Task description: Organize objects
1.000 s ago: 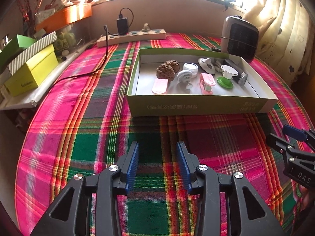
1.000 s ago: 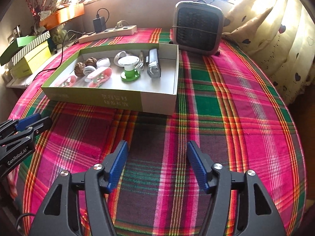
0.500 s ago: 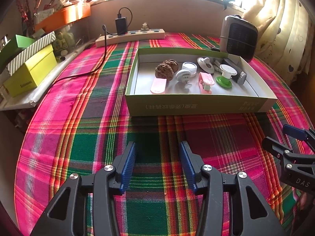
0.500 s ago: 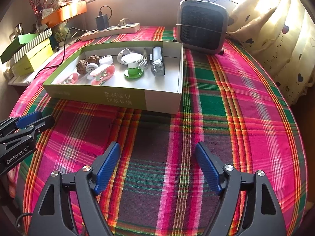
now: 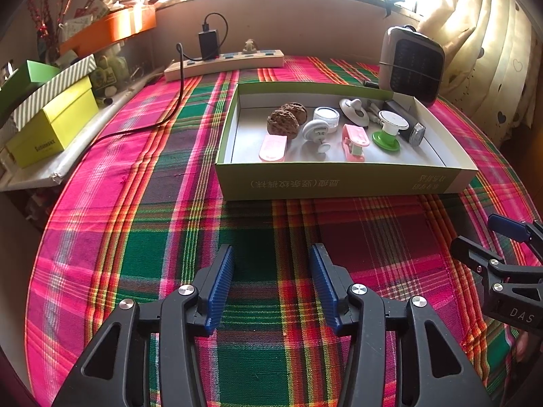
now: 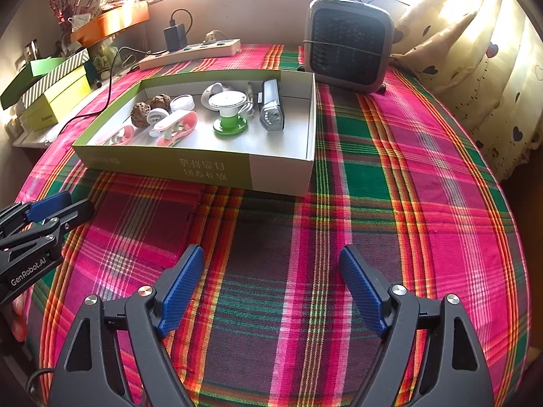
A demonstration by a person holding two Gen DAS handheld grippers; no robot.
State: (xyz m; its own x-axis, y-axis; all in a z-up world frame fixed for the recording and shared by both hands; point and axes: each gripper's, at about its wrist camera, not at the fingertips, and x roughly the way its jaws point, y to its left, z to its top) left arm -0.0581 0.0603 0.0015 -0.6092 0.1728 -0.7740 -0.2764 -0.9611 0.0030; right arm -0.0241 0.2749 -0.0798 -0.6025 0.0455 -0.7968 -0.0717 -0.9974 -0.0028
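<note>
- The left tool (image 5: 271, 285) hangs over the plaid cloth (image 5: 142, 224) of the bench, jaws partly apart after opening, nothing between them.
- The right tool (image 6: 271, 288) stands wide, its jaws just opening further, also empty.
- Ahead lies the green box (image 6: 190, 162), holding two walnuts (image 5: 286, 120), pink clips (image 5: 273, 147), a green spool (image 6: 229, 115).
- A heater (image 6: 348, 51) stands behind the box.

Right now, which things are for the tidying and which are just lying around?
For the tidying: green box, walnuts, pink clip, green-and-white spool, both open claws.

Lying about: heater, power strip, yellow box.
</note>
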